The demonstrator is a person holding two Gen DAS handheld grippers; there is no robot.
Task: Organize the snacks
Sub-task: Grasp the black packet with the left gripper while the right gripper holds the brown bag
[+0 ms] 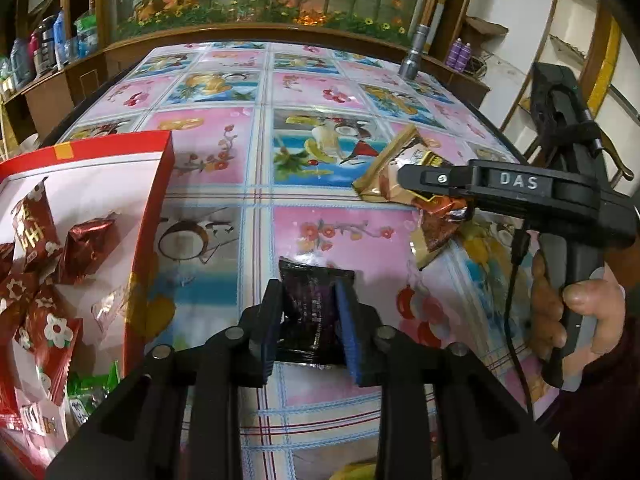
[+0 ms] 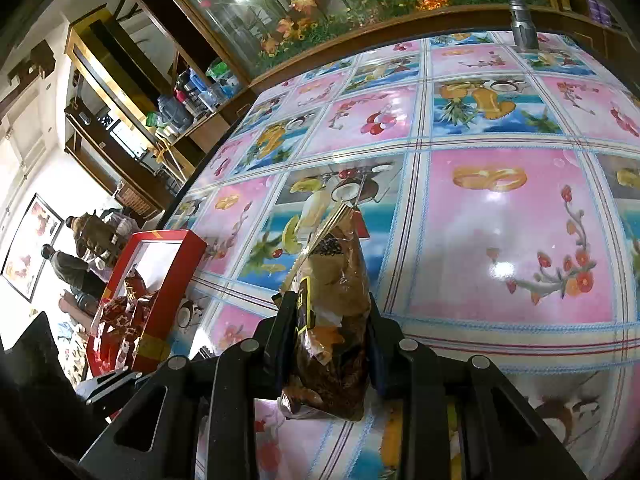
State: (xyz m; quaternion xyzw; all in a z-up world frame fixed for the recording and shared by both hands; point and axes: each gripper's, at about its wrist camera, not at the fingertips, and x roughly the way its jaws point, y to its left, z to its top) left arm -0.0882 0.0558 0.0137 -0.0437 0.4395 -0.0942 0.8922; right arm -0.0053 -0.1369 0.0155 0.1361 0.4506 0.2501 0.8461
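Observation:
My left gripper (image 1: 310,288) is shut on a black snack packet (image 1: 308,312), which is pinched between the blue pads just above the tablecloth. To its left stands an open red box (image 1: 148,208) holding several red-wrapped snacks (image 1: 36,224). My right gripper (image 1: 412,184) reaches in from the right, held by a hand (image 1: 580,308), and is shut on a gold-brown snack packet (image 1: 380,180). In the right wrist view that gripper (image 2: 330,300) squeezes the same packet (image 2: 340,280) upright between its fingers. The red box (image 2: 176,264) lies to the left there.
The table carries a glossy pink and blue fruit-print cloth (image 1: 320,80). A metal pole (image 1: 414,56) stands at the far right edge. A green packet (image 1: 92,392) lies beside the box. Wooden shelves with bottles (image 1: 48,48) stand beyond the table. People (image 2: 76,268) are far left.

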